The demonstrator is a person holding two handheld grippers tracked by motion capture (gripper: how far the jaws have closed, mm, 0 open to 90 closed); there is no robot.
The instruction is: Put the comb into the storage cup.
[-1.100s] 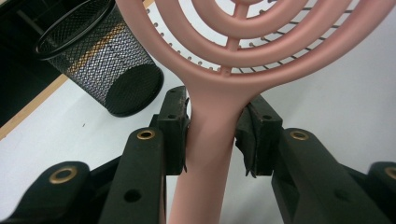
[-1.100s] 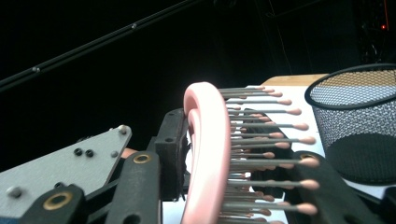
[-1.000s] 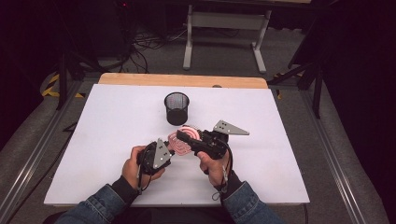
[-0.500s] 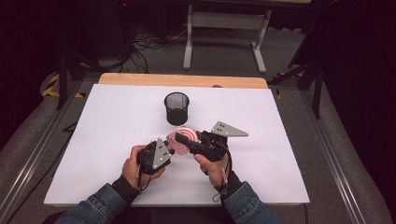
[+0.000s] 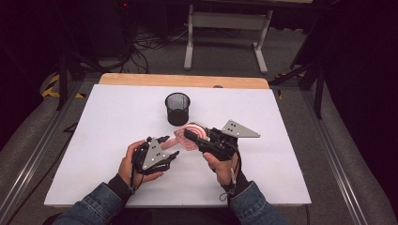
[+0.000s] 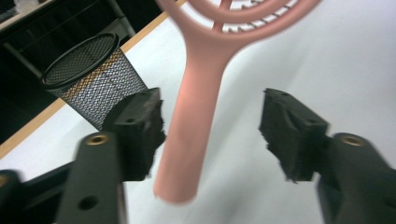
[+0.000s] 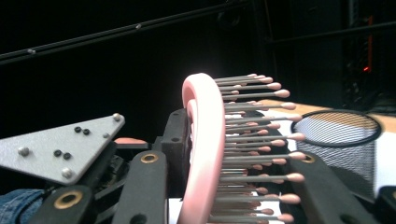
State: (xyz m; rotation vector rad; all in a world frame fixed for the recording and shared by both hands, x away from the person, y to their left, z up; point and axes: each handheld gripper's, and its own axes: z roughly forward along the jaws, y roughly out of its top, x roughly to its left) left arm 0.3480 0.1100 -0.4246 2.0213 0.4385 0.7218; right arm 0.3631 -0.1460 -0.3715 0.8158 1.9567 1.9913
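White tabletop (image 5: 108, 140) carries everything. Left gripper (image 5: 169, 147) sits at the near left of the high view, held in the person's left hand (image 5: 131, 161); its jaws stand wide apart with nothing clamped. In the left gripper view the smooth pink plastic hairbrush handle (image 6: 187, 140) hangs between the two open pads (image 6: 140, 126), close to the left one, contact not clear, free end pointing at the camera. Black wire-mesh pen cup (image 5: 177, 108) stands upright behind, toward the far edge, apart from both grippers.

Pink round vented hairbrush (image 5: 190, 133) is off the table at centre, just in front of the cup, its head pinched by the right gripper (image 5: 192, 136), jaws closed on it. In the right gripper view the brush head rim (image 7: 203, 149) is seen edge-on, bristles (image 7: 252, 140) pointing sideways toward the cup (image 7: 338, 135).

Change over the last second: right gripper has swung its nose leftward and a bit nearer, bringing the handle toward the left gripper; left gripper barely shifted and stayed open. Cup has not moved.

Judgement: this looks like a hand-over, or a regrip before dropping the brush in the cup. Handle now lines up inside the left jaws, so closing on it seems the likely next step. Risk: handle is off-centre, a slanted pinch could slip.
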